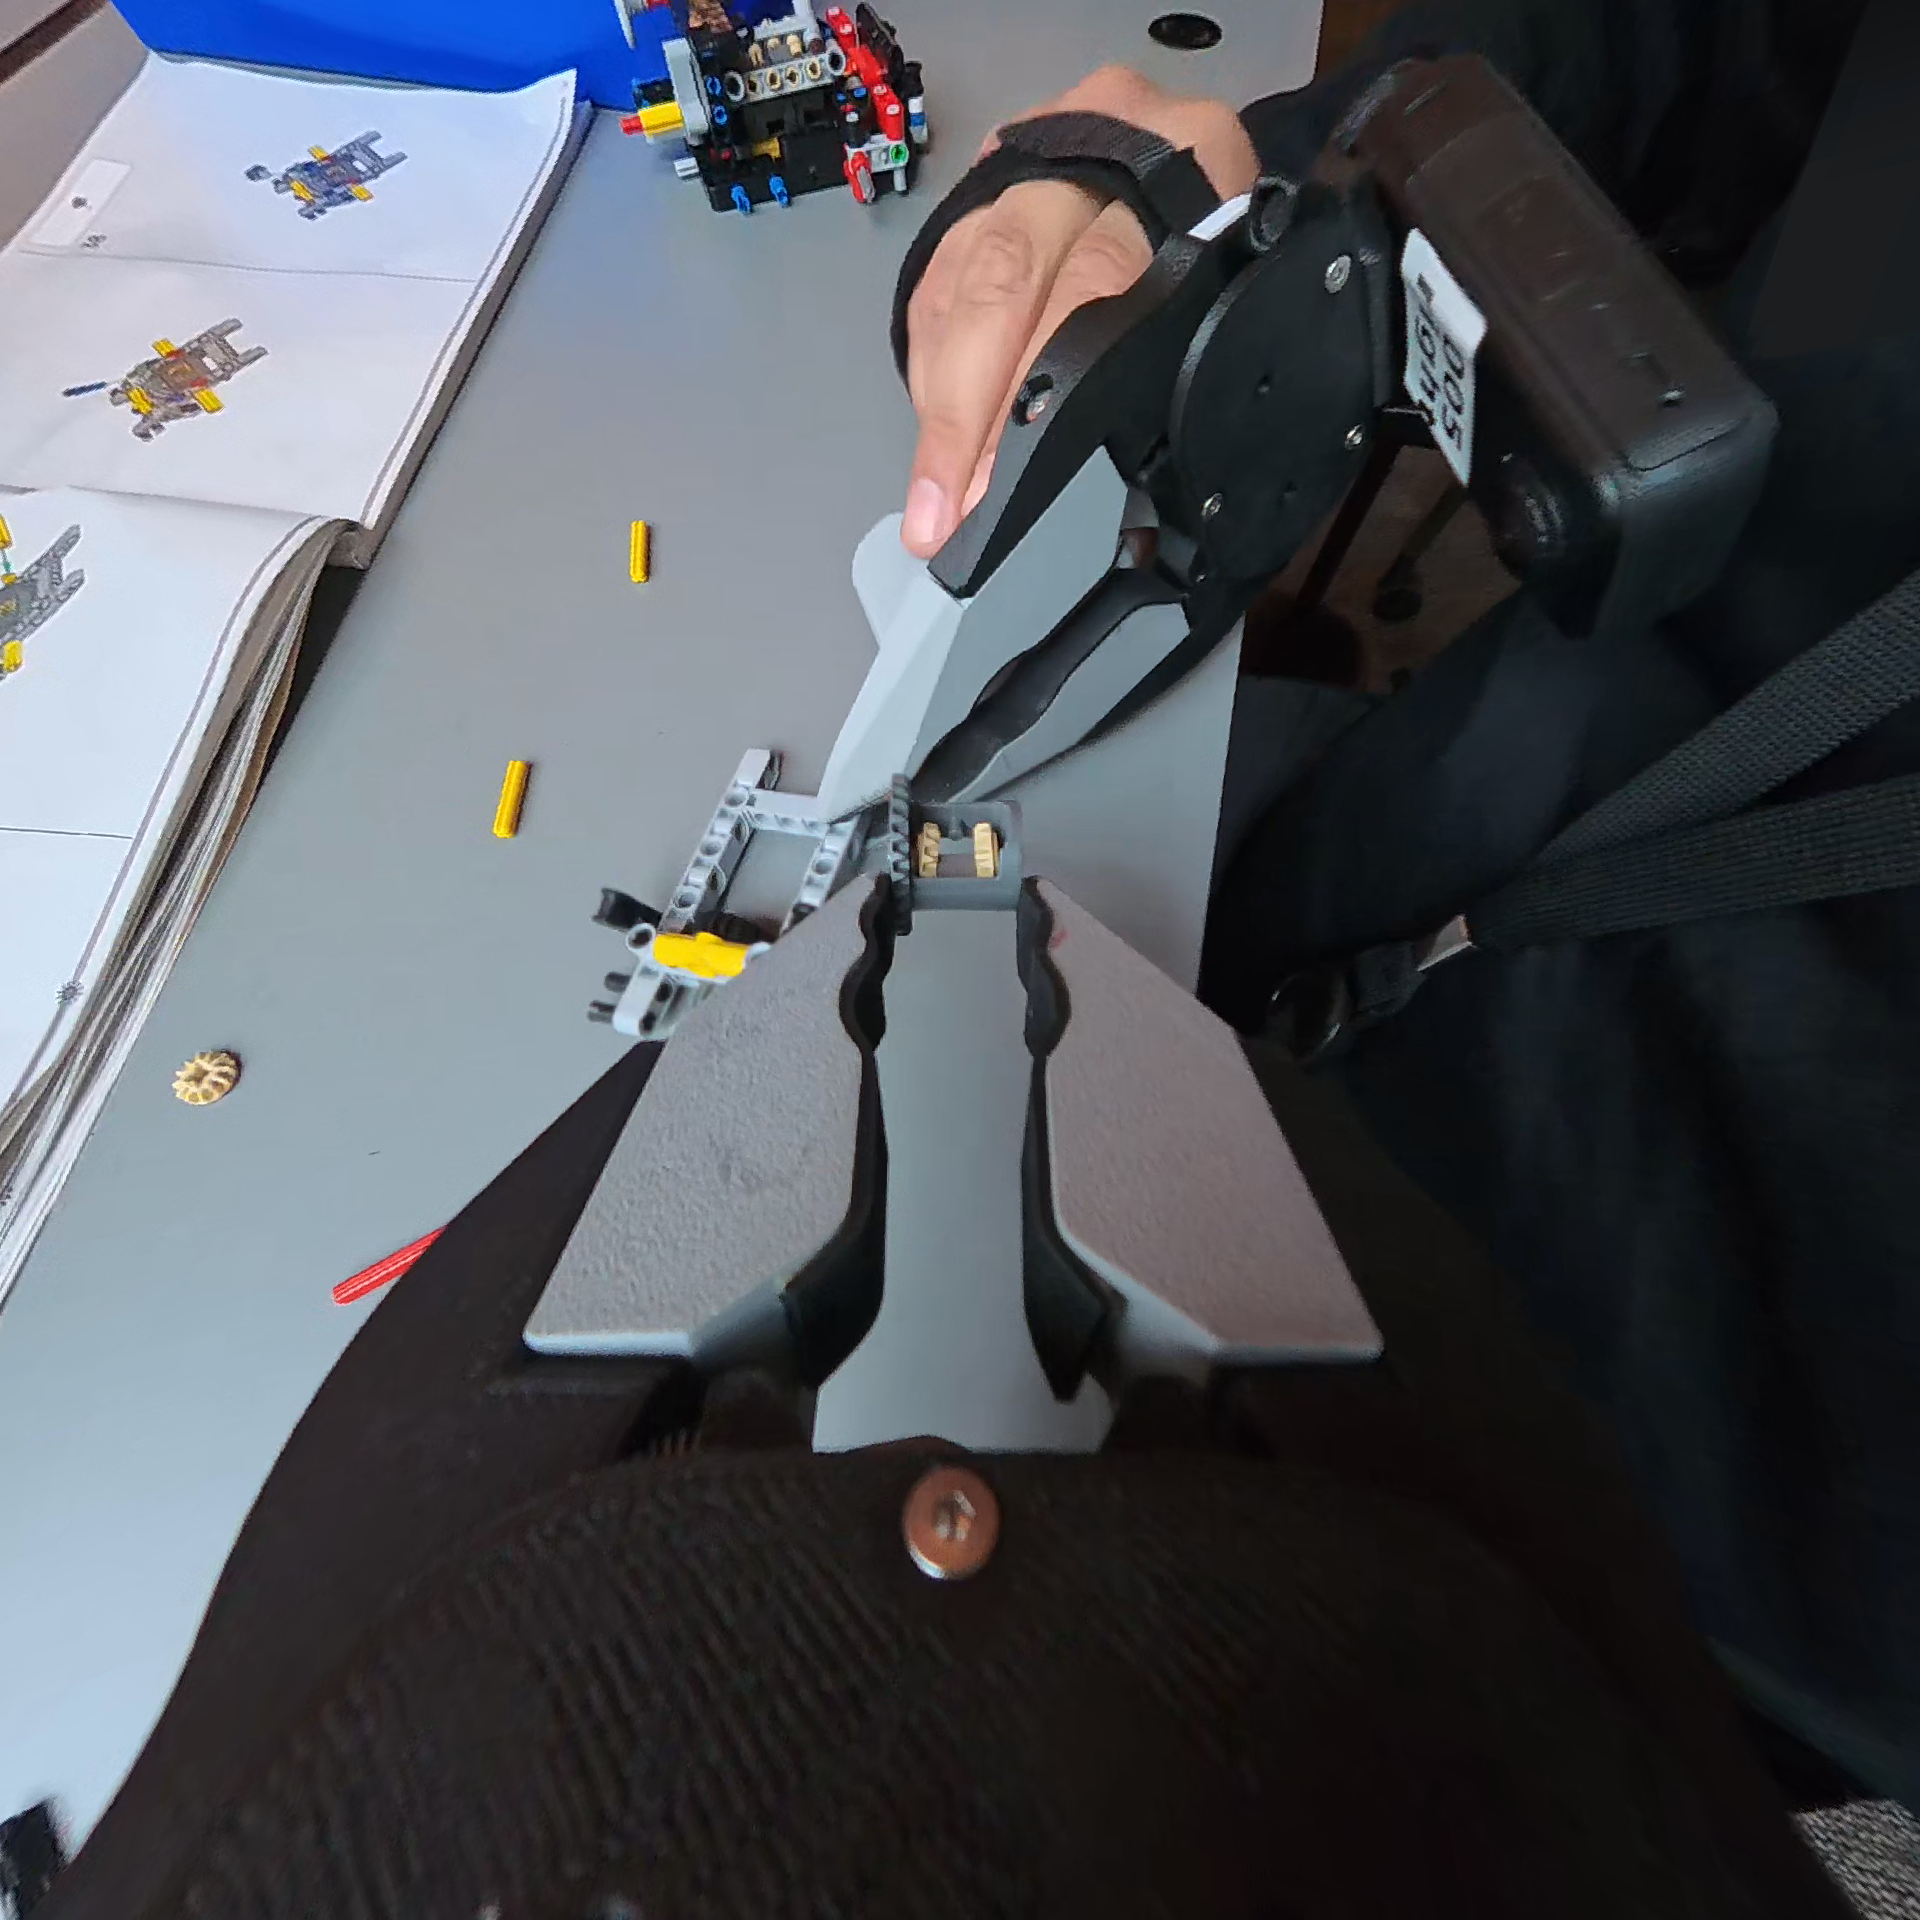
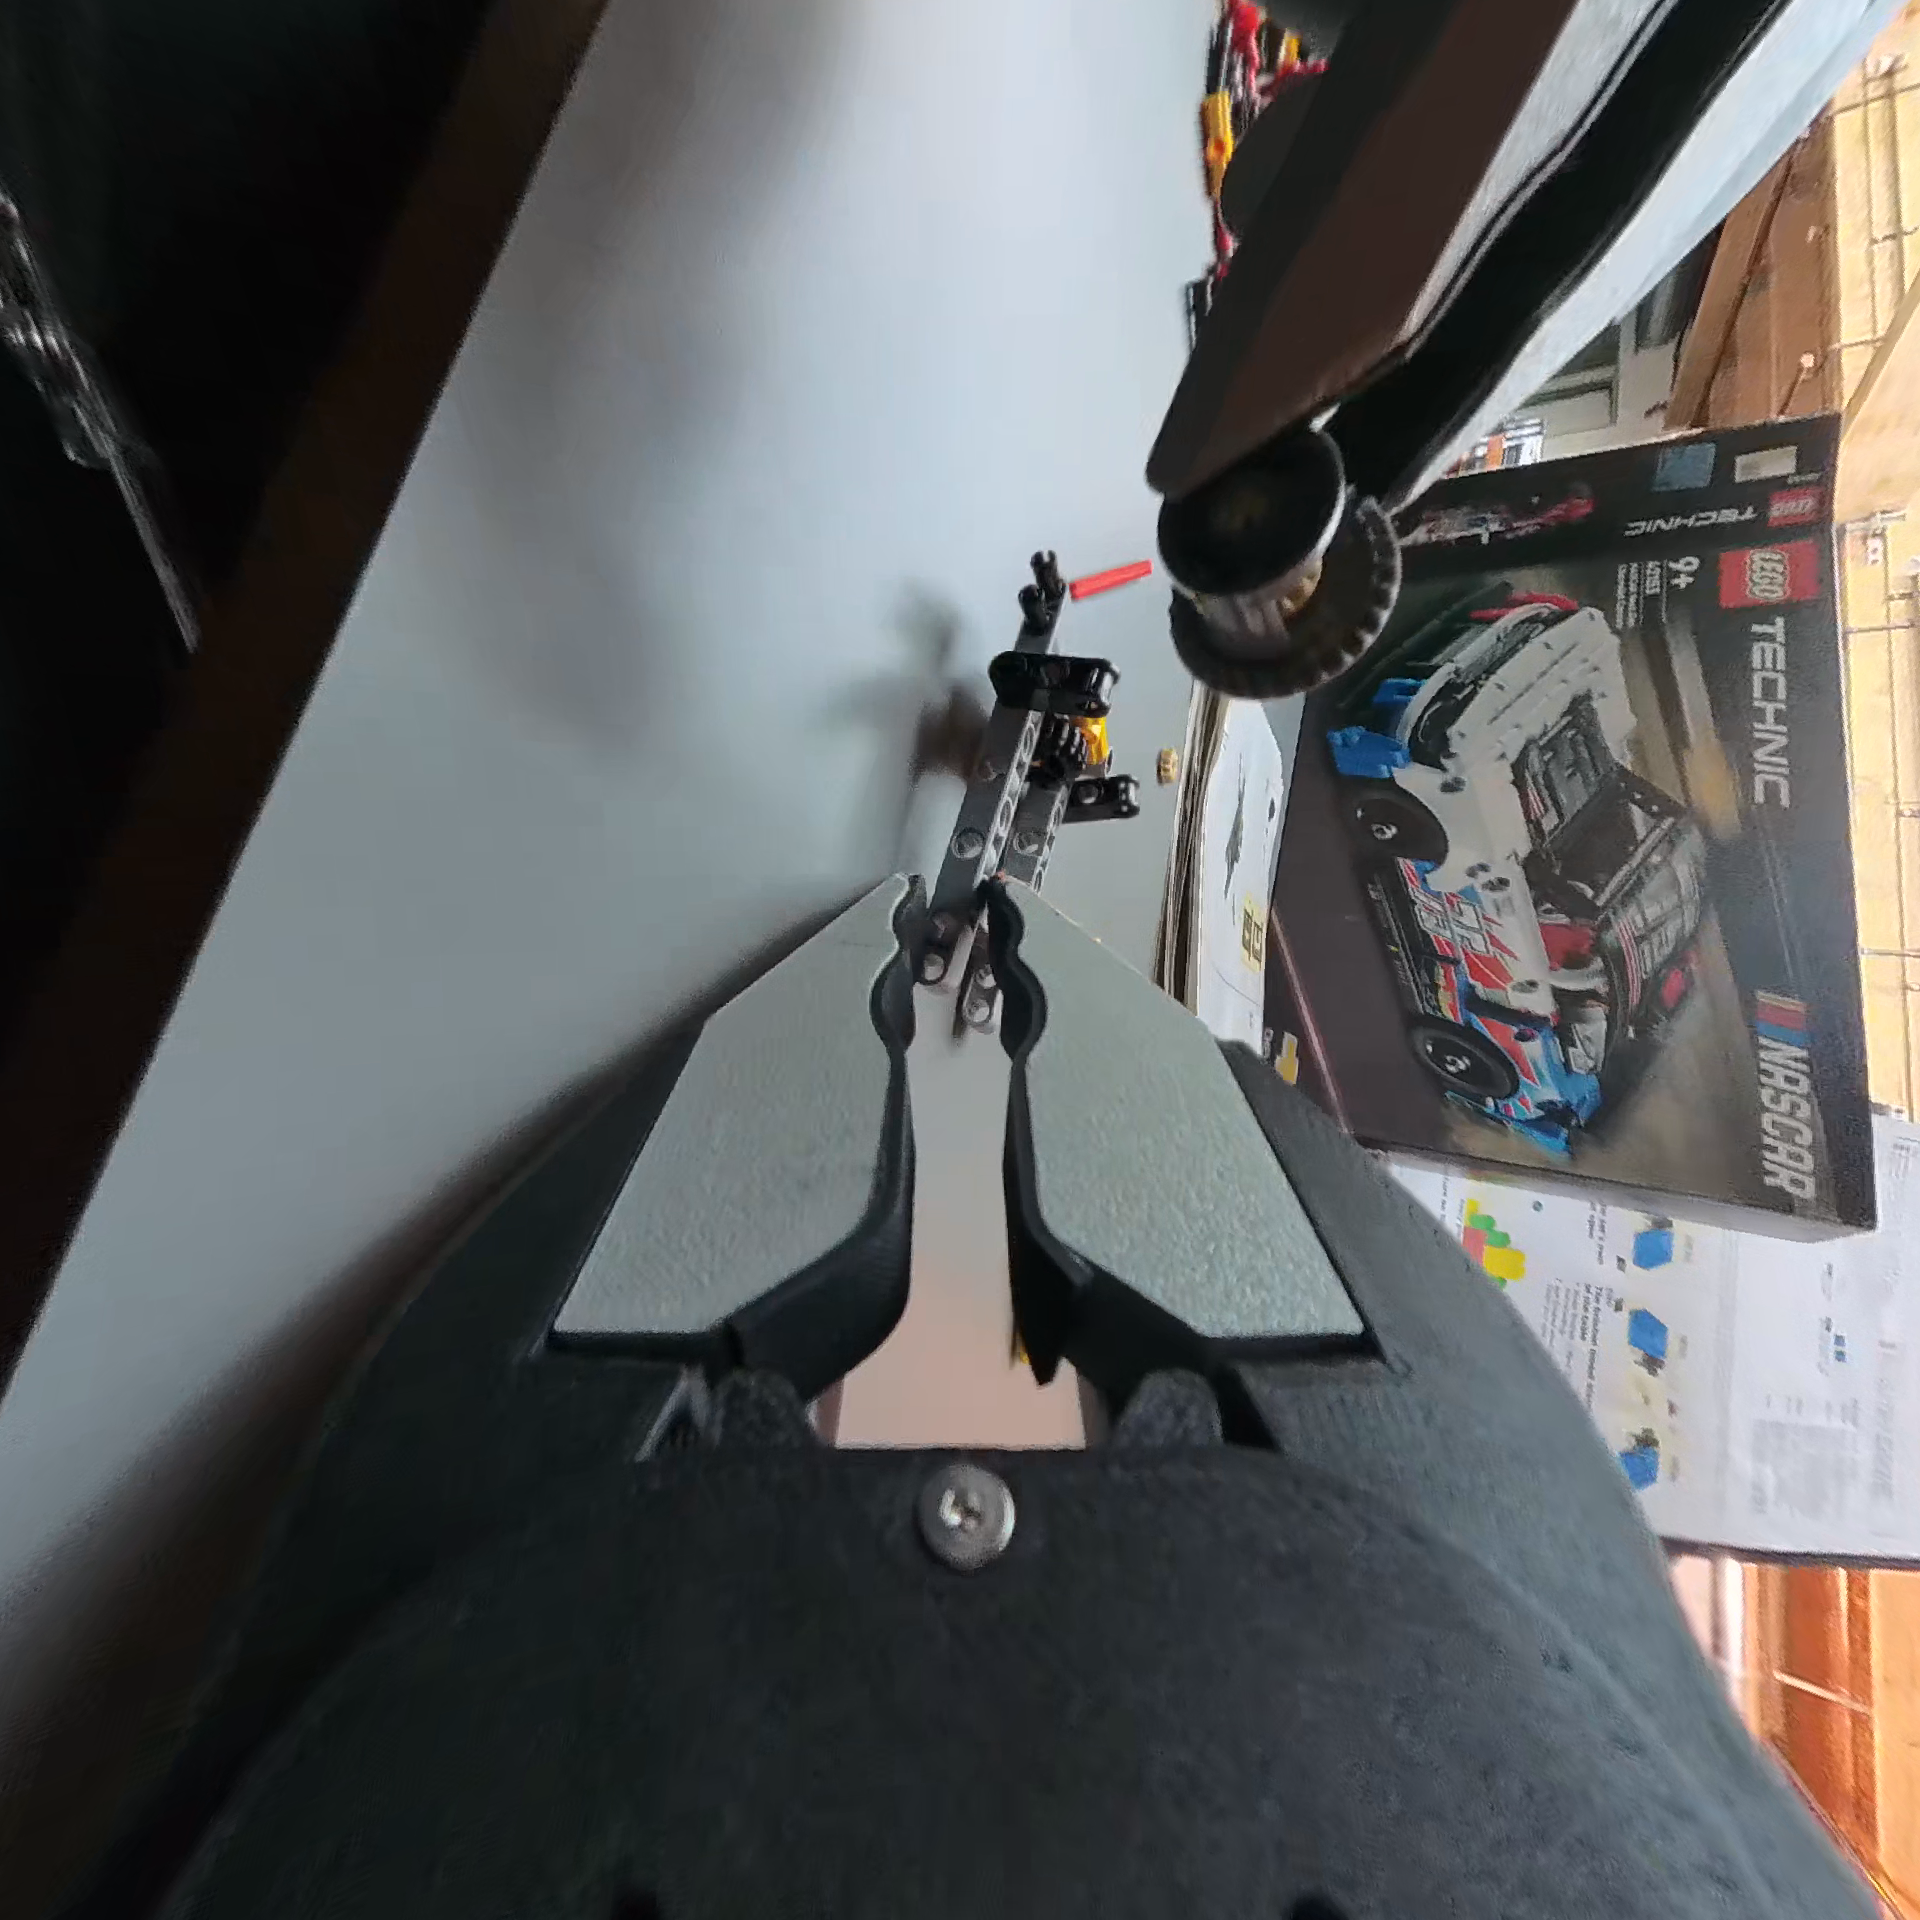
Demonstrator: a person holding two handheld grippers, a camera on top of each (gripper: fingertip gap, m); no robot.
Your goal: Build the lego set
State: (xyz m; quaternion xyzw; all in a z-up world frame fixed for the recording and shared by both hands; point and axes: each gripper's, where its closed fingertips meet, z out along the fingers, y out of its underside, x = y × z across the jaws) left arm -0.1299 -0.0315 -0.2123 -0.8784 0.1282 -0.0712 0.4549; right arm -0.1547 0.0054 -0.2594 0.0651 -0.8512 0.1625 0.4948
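My left gripper [image 1: 956, 896] is shut on a dark grey differential housing [image 1: 961, 854] with a black ring gear and tan bevel gears inside. It also shows at the upper right of the right wrist view [image 2: 1268, 603]. My right gripper [image 2: 951, 906] is shut on one end of a light grey beam frame [image 2: 997, 821] with black connectors and a yellow part. In the left wrist view the right gripper [image 1: 847, 805] reaches in from the upper right and holds the frame [image 1: 727, 883] just above the grey table [image 1: 644, 364]. The differential sits right beside the frame's gripped end.
Two yellow axles [image 1: 639, 551] [image 1: 509, 798], a tan gear [image 1: 206, 1075] and a red axle [image 1: 384, 1268] lie loose on the table. An open instruction booklet [image 1: 208, 416] lies at left. A part-built black model [image 1: 800, 104] and blue box [image 1: 364, 42] stand far back. The set's box [image 2: 1579, 831] stands nearby. There is about 7 cm between the tips of the two grippers.
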